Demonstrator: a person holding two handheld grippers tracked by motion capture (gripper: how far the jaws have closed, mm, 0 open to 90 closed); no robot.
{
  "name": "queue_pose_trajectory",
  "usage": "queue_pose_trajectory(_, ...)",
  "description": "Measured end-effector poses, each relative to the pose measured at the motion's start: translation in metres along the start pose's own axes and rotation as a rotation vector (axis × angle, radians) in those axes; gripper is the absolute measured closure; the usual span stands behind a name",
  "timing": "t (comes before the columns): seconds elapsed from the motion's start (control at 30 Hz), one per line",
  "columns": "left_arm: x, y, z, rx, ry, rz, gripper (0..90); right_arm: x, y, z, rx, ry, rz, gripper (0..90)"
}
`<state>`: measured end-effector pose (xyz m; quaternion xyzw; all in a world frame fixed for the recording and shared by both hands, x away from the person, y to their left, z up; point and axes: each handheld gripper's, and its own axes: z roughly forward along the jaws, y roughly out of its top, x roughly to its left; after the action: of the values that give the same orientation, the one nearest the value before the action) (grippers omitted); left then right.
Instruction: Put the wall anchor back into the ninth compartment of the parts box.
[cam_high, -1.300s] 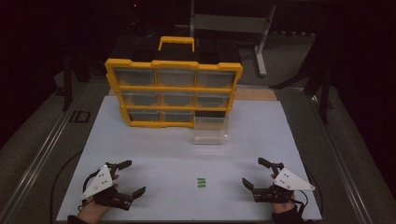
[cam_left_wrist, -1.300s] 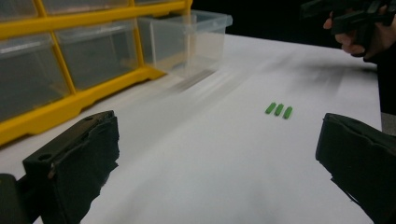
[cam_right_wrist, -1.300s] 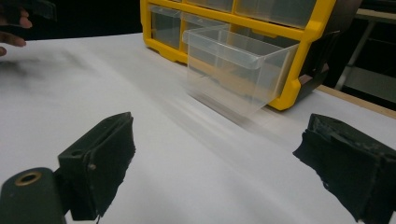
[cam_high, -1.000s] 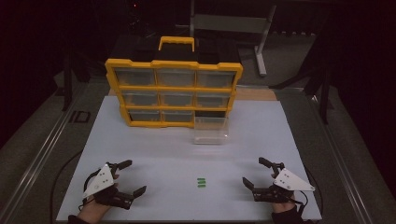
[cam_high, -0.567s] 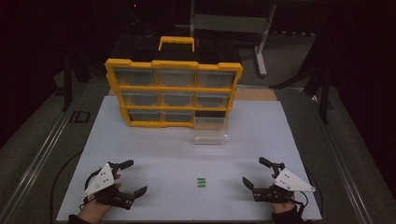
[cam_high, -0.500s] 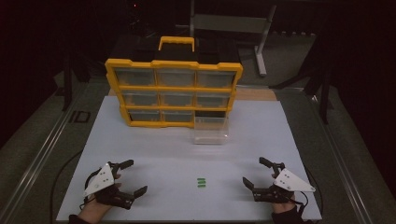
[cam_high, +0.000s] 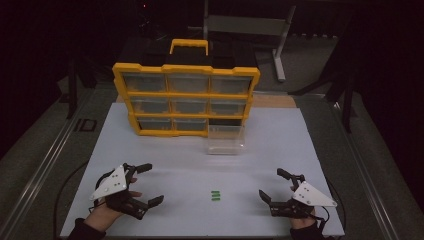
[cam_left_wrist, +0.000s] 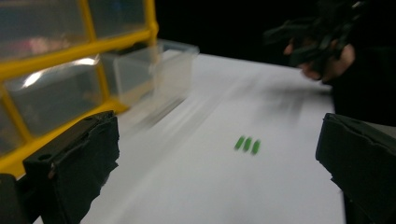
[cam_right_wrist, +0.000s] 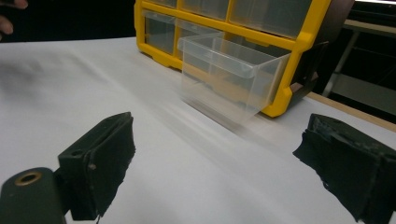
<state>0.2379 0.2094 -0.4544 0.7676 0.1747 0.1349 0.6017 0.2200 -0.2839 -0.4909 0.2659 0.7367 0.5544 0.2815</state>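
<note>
Grippers: left gripper near the table's front left corner, right gripper near the front right corner, both with jaws spread wide and holding nothing.
Green pieces: small cluster lying near the front edge, between the grippers.
Clear drawer: mid-table, pulled from the yellow organizer toward the back edge.

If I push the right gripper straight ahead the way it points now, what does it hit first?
Probably the clear drawer: it sits ahead between the open fingers of the right gripper, pulled out of the yellow organizer. Only bare table lies before it, though depth is hard to judge.
</note>
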Motion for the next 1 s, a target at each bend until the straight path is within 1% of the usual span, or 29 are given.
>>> queue_pose_trajectory(0.03, 0.002, 0.005, 0.001, -0.002, -0.009, 0.001, 0.1, 0.0, 0.0, 0.0, 0.0, -0.001, -0.001, 9.1)
queue_pose_trajectory(0.07, 0.002, 0.005, 0.001, -0.002, -0.009, 0.001, 0.1, 0.0, 0.0, 0.0, 0.0, -0.001, -0.001, 9.1)
queue_pose_trajectory(0.1, 0.005, 0.013, 0.003, -0.006, -0.027, 0.006, 0.1, 0.0, 0.0, 0.0, 0.0, -0.001, 0.0, 9.1)
queue_pose_trajectory(0.2, 0.008, 0.027, 0.007, 0.0, -0.051, 0.02, 0.1, 0.0, 0.0, 0.0, -0.001, -0.002, -0.002, 9.1)
queue_pose_trajectory(0.27, 0.009, 0.036, 0.01, 0.004, -0.061, 0.039, 0.1, 0.0, 0.0, 0.0, -0.002, 0.0, -0.001, 9.1)
queue_pose_trajectory(0.3, 0.01, 0.042, 0.012, 0.004, -0.075, 0.051, 0.1, 0.0, 0.0, 0.0, -0.001, 0.002, 0.0, 9.1)
queue_pose_trajectory(0.37, 0.012, 0.049, 0.014, 0.003, -0.092, 0.058, 0.1, 0.0, 0.0, 0.0, -0.002, 0.004, 0.001, 9.1)
queue_pose_trajectory(0.43, 0.013, 0.056, 0.018, 0.002, -0.099, 0.068, 0.1, 0.0, 0.001, 0.0, -0.003, 0.005, -0.002, 9.1)
queue_pose_trajectory(0.47, 0.013, 0.056, 0.018, 0.002, -0.099, 0.068, 0.1, 0.0, 0.001, 0.0, -0.003, 0.005, -0.002, 9.1)
queue_pose_trajectory(0.5, 0.014, 0.063, 0.022, 0.004, -0.107, 0.082, 0.1, 0.0, 0.001, 0.0, -0.002, 0.005, -0.001, 9.1)
queue_pose_trajectory(0.53, 0.014, 0.065, 0.024, -0.002, -0.114, 0.084, 0.1, 0.0, 0.001, 0.0, -0.002, 0.005, 0.0, 9.1)
queue_pose_trajectory(0.6, 0.015, 0.068, 0.028, -0.009, -0.132, 0.063, 0.1, 0.0, 0.001, 0.0, -0.003, 0.006, -0.001, 9.1)
queue_pose_trajectory(0.7, 0.015, 0.069, 0.038, -0.003, -0.145, 0.046, 0.1, 0.001, 0.001, 0.001, -0.003, 0.008, -0.002, 9.1)
queue_pose_trajectory(0.73, 0.015, 0.069, 0.041, -0.01, -0.149, 0.033, 0.1, 0.001, 0.001, 0.001, -0.003, 0.01, 0.0, 9.1)
queue_pose_trajectory(0.8, 0.014, 0.068, 0.049, -0.019, -0.163, 0.035, 0.1, 0.001, 0.001, 0.001, -0.004, 0.01, 0.003, 9.1)
queue_pose_trajectory(0.87, 0.012, 0.067, 0.057, -0.006, -0.176, 0.042, 0.1, 0.002, 0.001, 0.001, -0.005, 0.013, 0.003, 9.1)
queue_pose_trajectory(1.0, 0.006, 0.067, 0.073, -0.014, -0.208, 0.038, 0.1, 0.002, 0.001, 0.002, -0.005, 0.015, 0.008, 9.1)
